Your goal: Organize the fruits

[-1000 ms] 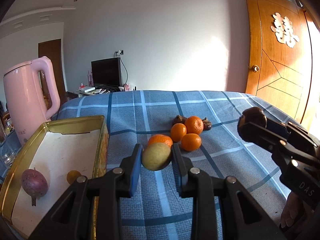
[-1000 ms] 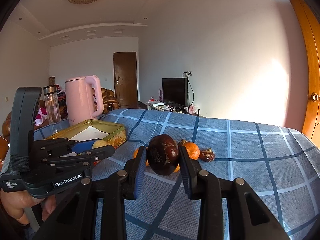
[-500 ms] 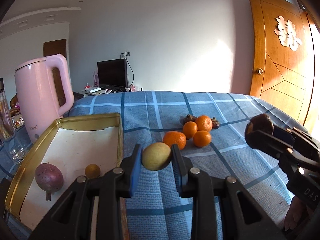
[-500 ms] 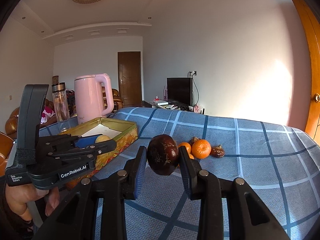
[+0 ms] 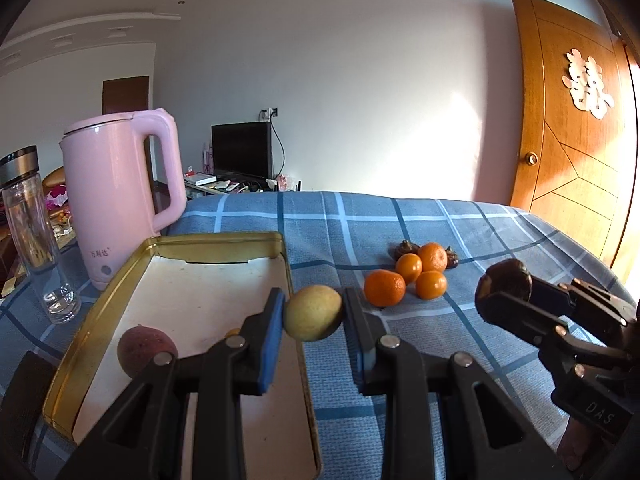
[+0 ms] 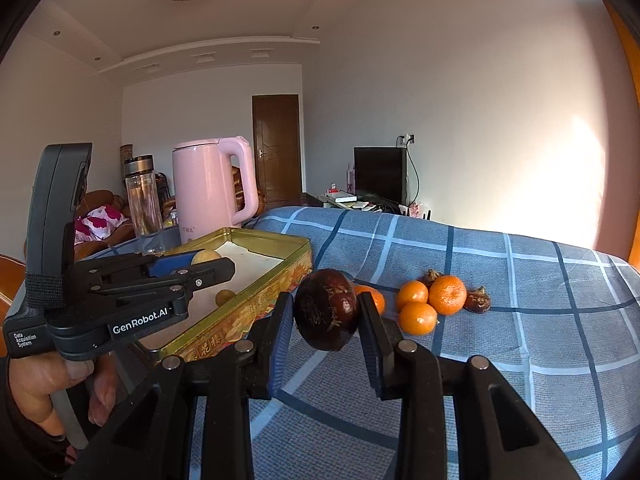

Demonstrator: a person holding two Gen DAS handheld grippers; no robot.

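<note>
Both fruits are mid-carry toward the gold tin tray [image 5: 100, 312]: the left claw [image 5: 313, 312] is clamped on a yellow-green fruit [image 5: 313, 311] at the tray's near edge, the right claw [image 6: 325, 312] grips a dark brown fruit [image 6: 326, 308] (oranges [image 6: 430, 304] wait on the bed), so next comes lowering and releasing inside the rim.

Four oranges [image 5: 431, 257] – two brown fruits [image 6: 477, 300] beside them.

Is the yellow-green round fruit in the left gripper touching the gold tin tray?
Apart. Left wrist view: the yellow-green round fruit hangs clamped above the gold tin tray rim.
</note>
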